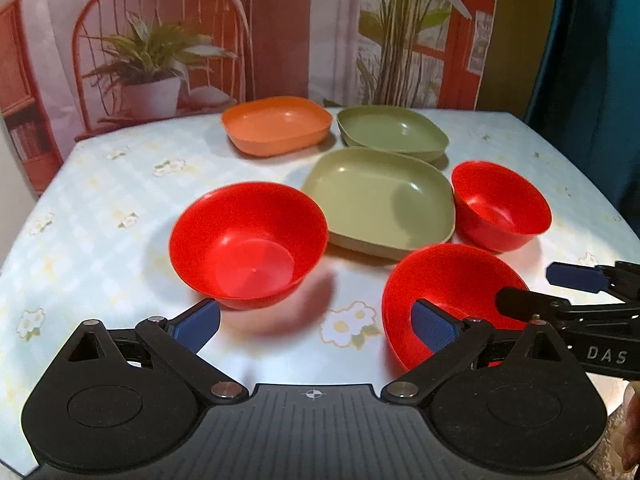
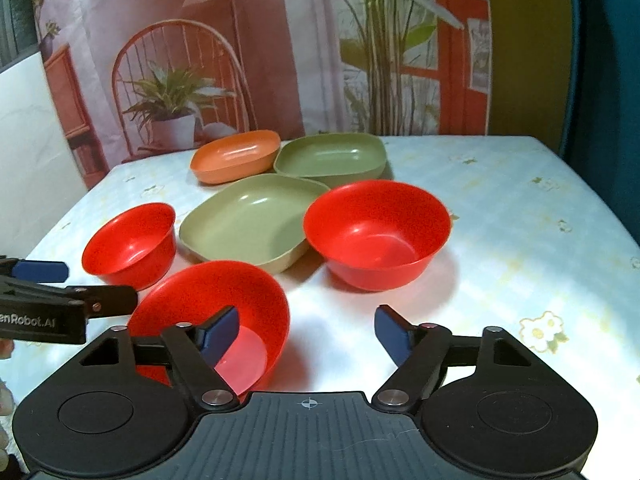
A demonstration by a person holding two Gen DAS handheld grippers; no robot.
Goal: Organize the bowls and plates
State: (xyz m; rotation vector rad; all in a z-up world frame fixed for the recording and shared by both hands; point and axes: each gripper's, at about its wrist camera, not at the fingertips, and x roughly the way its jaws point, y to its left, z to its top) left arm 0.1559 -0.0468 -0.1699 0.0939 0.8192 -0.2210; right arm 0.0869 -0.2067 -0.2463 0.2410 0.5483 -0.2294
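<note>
Three red bowls stand on the table: a near one (image 1: 452, 292) (image 2: 224, 300), a large one (image 1: 248, 244) (image 2: 376, 236) and a small one (image 1: 500, 204) (image 2: 128, 244). Behind them lie a light green plate (image 1: 380, 200) (image 2: 248, 220), a darker green plate (image 1: 392, 132) (image 2: 332, 158) and an orange plate (image 1: 276, 124) (image 2: 236, 156). My left gripper (image 1: 316, 326) is open, its right finger inside the near bowl. My right gripper (image 2: 307, 332) is open too, astride that bowl's opposite rim with its left finger inside. Neither pad presses on the wall.
The table wears a pale blue checked cloth with flowers (image 1: 352, 324). A printed backdrop of a chair and plants (image 1: 160, 60) hangs behind the far edge. A dark blue curtain (image 1: 592, 60) stands at the right.
</note>
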